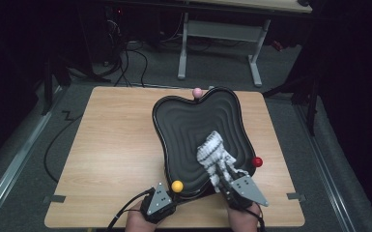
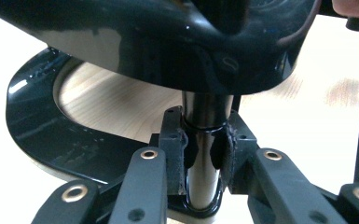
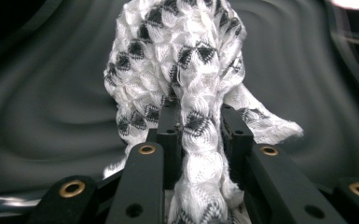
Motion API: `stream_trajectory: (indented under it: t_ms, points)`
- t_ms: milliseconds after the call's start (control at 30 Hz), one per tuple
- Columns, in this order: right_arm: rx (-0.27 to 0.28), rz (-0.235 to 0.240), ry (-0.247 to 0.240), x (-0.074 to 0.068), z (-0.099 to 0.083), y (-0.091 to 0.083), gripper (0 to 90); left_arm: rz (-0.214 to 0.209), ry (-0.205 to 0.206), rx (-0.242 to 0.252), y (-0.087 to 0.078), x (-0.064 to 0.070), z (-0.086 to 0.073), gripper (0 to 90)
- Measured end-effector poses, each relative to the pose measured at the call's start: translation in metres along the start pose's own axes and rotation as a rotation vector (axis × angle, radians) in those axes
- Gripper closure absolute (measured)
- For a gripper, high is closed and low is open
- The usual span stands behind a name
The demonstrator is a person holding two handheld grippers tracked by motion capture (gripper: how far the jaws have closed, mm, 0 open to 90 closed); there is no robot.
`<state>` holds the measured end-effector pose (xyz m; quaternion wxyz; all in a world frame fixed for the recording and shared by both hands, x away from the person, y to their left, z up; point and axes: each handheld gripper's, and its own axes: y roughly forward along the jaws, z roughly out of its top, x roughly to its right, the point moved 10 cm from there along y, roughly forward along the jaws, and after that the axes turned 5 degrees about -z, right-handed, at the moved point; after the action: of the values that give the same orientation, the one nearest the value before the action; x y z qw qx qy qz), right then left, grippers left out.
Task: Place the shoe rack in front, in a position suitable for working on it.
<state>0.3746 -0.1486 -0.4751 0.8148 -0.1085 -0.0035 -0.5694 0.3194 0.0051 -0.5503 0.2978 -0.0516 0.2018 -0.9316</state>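
High view shows my right gripper (image 1: 223, 180) pinching the knitted cloth (image 1: 213, 151) to wipe the black tray (image 1: 174, 116) at centre frame, while my left gripper (image 2: 204, 154) clamps its stem (image 2: 204, 140) steady.

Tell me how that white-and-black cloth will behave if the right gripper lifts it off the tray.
The cloth looks floppy: it bunches and droops around the right gripper. Its open knit suggests it is light. It will probably drag rather than slide over the ridged black tray.

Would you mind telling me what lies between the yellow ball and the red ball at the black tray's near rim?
In the high view, the white-and-black knitted cloth lies between yellow ball and red ball, on the wavy black tray, clamped by the right gripper.
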Motion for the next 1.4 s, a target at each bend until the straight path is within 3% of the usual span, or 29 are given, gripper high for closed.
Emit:
stream_trajectory:
  t_ms: [33, 67, 133, 300, 533, 667, 800, 933, 1100, 1200, 1300, 1400]
  points:
    - [0.001, -0.025, 0.002, 0.010, -0.002, -0.001, 74.7, 0.006, -0.003, 0.004, 0.000, 0.000, 0.000, 73.4]
    - [-0.001, -0.060, 0.036, 0.024, -0.006, -0.002, 74.7, 0.006, -0.005, 0.005, 0.000, 0.000, 0.000, 73.4]
    - [-0.001, -0.081, 0.070, 0.036, -0.009, -0.004, 74.6, 0.008, -0.004, 0.007, 0.000, 0.000, 0.000, 73.4]
    - [-0.009, -0.148, 0.094, 0.059, -0.016, -0.007, 73.8, 0.022, 0.024, 0.010, 0.000, 0.001, 0.000, 72.8]
    - [-0.003, -0.164, 0.086, 0.062, -0.016, -0.005, 73.3, 0.014, 0.012, 0.013, 0.001, 0.002, 0.000, 73.0]
    - [0.000, -0.141, 0.102, 0.057, -0.014, -0.003, 73.3, 0.006, -0.007, 0.008, 0.001, 0.002, 0.000, 73.2]
    - [0.006, -0.093, 0.089, 0.042, -0.009, 0.001, 72.2, 0.004, -0.014, 0.007, 0.001, 0.002, 0.000, 73.3]
    - [0.013, -0.026, 0.055, 0.018, -0.004, 0.003, 70.9, 0.006, -0.009, 0.005, 0.001, 0.002, 0.000, 73.1]
    - [0.023, 0.074, 0.012, -0.022, 0.003, 0.004, 70.4, 0.010, -0.007, 0.005, 0.001, 0.002, 0.000, 73.1]
    - [0.031, 0.173, -0.050, -0.055, 0.005, 0.000, 70.4, 0.012, -0.009, 0.005, 0.001, 0.002, 0.000, 73.1]
    - [0.031, 0.255, -0.066, -0.079, 0.004, -0.005, 70.5, 0.012, -0.008, 0.007, 0.001, 0.002, 0.000, 73.1]
    - [0.038, 0.281, -0.093, -0.096, 0.003, -0.010, 71.1, 0.014, -0.008, 0.007, 0.001, 0.002, 0.000, 73.1]
